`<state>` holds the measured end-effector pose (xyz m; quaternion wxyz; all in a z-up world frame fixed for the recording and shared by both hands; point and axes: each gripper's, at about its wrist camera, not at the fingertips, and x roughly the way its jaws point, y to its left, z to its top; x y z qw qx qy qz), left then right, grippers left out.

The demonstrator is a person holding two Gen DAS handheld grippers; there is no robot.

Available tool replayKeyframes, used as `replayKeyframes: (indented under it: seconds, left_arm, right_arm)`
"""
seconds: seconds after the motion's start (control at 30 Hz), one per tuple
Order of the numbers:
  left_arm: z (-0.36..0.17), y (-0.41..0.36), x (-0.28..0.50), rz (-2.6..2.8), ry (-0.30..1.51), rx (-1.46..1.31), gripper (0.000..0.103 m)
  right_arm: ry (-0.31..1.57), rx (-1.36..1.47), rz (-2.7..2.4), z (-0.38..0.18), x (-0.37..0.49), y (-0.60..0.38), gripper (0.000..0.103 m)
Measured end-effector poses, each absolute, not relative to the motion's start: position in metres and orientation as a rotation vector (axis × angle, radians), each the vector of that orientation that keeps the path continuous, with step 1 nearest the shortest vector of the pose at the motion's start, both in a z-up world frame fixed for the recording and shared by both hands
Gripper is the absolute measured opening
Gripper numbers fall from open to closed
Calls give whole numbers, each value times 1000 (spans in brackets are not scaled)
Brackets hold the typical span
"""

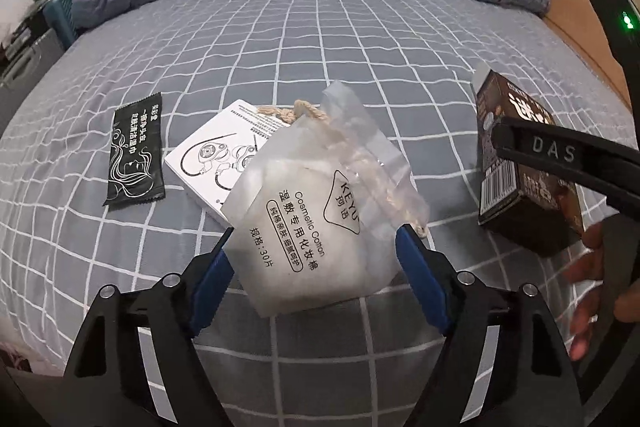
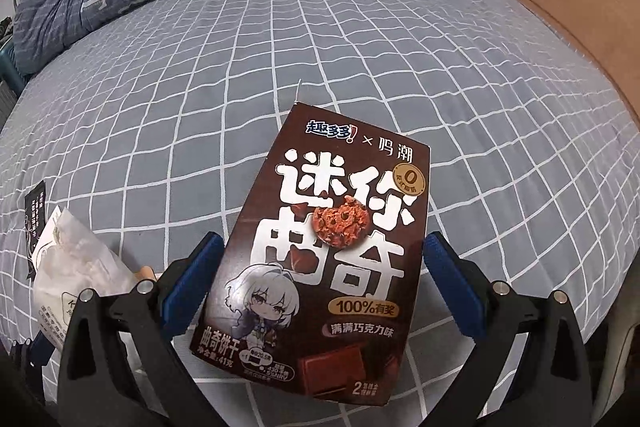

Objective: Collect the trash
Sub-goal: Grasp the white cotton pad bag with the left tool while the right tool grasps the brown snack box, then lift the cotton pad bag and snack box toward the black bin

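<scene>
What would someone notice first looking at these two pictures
The brown cookie box fills the right wrist view, lying on the checked bedsheet between the right gripper's blue pads. In the left view, a white cosmetic cotton bag sits between the left gripper's pads, overlapping a white leaflet.

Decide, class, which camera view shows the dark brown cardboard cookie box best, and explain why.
The right wrist view: the dark brown cardboard cookie box fills the centre, its whole printed front readable between the open right gripper. The left wrist view shows the box only at the right edge, seen side-on and partly hidden behind a black gripper finger.
</scene>
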<state>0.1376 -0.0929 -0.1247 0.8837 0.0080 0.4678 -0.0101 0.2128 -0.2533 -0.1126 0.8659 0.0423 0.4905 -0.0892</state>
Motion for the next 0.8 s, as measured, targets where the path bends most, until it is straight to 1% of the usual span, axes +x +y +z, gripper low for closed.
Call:
replayKeyframes:
  seconds: [0.03, 0.13, 0.3, 0.37, 0.4, 0.5, 0.57, 0.73, 0.77, 0.8]
  left_arm:
    - [-126, -93, 138, -15, 974, 18, 71]
    - [-127, -93, 139, -3, 964, 29, 63]
    - [-135, -91, 140, 15, 980, 22, 57]
    - [-135, -89, 140, 19, 984, 10, 52]
    - [-135, -88, 140, 16, 986, 1, 51]
    - [-134, -86, 139, 3, 990, -19, 46]
    - [-133, -87, 138, -5, 993, -21, 45]
    - [-131, -85, 133, -17, 995, -33, 43]
    - [-130, -85, 132, -19, 993, -33, 43]
    - [-129, -85, 131, -20, 991, -33, 43]
  right_arm:
    - [1027, 89, -188, -112, 213, -253, 96]
    - [1029, 89, -197, -114, 212, -253, 96]
    - [1027, 103, -197, -112, 211, -254, 94]
    - [1026, 109, -195, -111, 210, -255, 93]
    - [1023, 111, -193, -110, 209, -255, 92]
    - [999, 89, -174, -103, 206, -250, 75]
    - [997, 79, -170, -102, 205, -247, 73]
    - [1009, 69, -189, -101, 207, -247, 73]
    - [1009, 77, -198, -101, 207, -249, 75]
    - [1015, 88, -212, -102, 208, -252, 80]
